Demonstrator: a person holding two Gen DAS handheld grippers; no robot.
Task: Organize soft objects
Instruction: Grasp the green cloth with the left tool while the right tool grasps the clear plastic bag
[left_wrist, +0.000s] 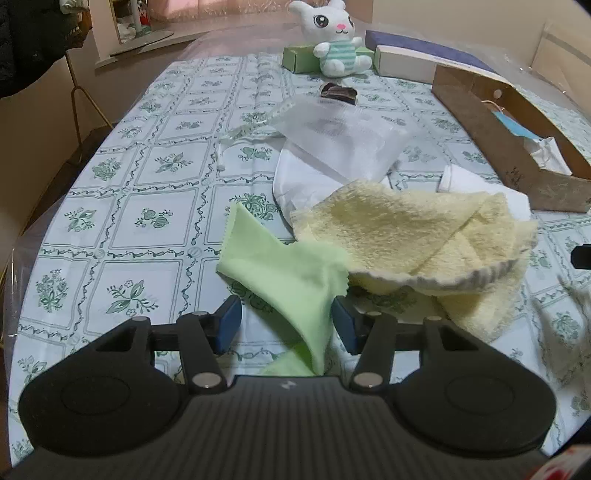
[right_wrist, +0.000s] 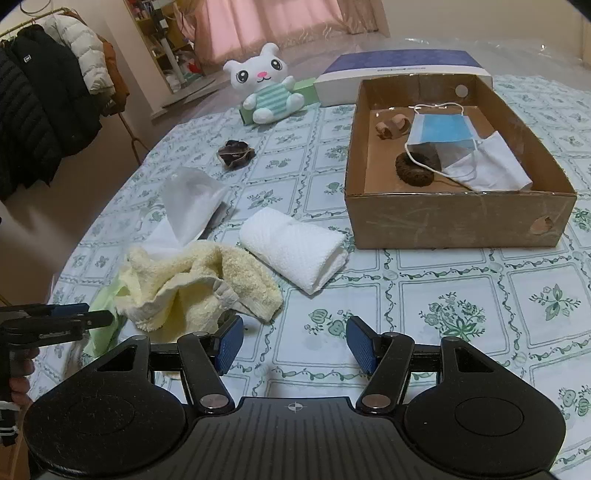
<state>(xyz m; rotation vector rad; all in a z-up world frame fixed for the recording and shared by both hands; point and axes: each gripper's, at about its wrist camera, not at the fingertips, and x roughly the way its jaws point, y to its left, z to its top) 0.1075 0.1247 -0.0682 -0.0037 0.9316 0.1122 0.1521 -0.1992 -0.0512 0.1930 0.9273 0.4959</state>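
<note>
green cloth (left_wrist: 291, 273) lies between the gaping left tool (left_wrist: 286, 325) fingers.

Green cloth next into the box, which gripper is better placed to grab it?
Left. The green cloth already lies between the left gripper's open jaws; the right gripper hangs open over bare tablecloth.
</note>
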